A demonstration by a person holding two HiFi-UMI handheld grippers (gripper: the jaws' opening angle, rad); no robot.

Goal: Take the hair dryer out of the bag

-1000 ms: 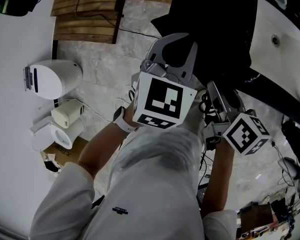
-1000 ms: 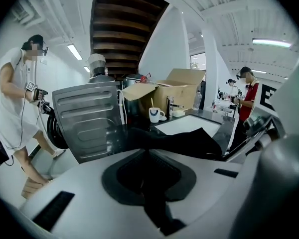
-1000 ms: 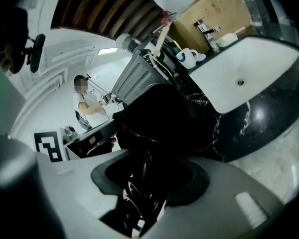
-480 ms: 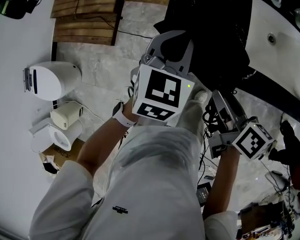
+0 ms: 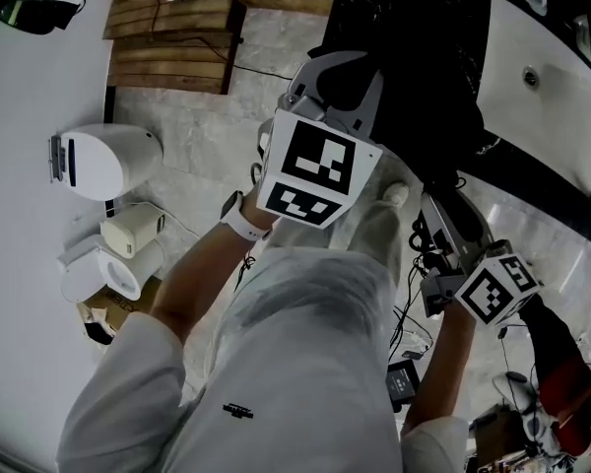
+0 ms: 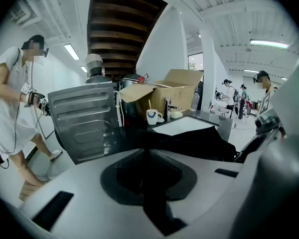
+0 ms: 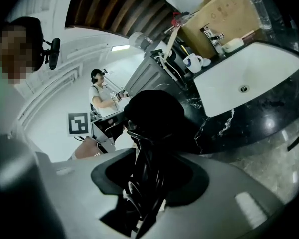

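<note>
Fabric of the black bag [image 5: 414,57] lies heaped on the dark counter [image 5: 571,200] at the far right, and a fold of it hangs over the near edge. The left gripper [image 5: 337,67] reaches up to that fold from the middle of the head view. In the left gripper view its jaws stand almost together with a strip of the black cloth pinched between them. They have just been easing apart a little.

The right gripper [image 5: 431,210] is nearer and to the right of the left one, beside the hanging cloth and over the pale stone floor [image 5: 207,136]. Its jaws are clamped wide on the hair dryer [image 7: 157,116]. The looped cord [image 7: 144,178] fills the gap between the pads. The black rounded body sticks out beyond the fingertips, clear of the bag.

Past the hair dryer, a white sink [image 7: 239,83] is set into the counter. A mug [image 7: 193,61] and a cardboard box [image 7: 224,14] stand at its far end.

On the floor at the left sits a white rounded appliance [image 5: 103,158], with wooden boards [image 5: 172,37] farther off. Loose cables [image 5: 414,328] lie on the floor at the near right.
</note>
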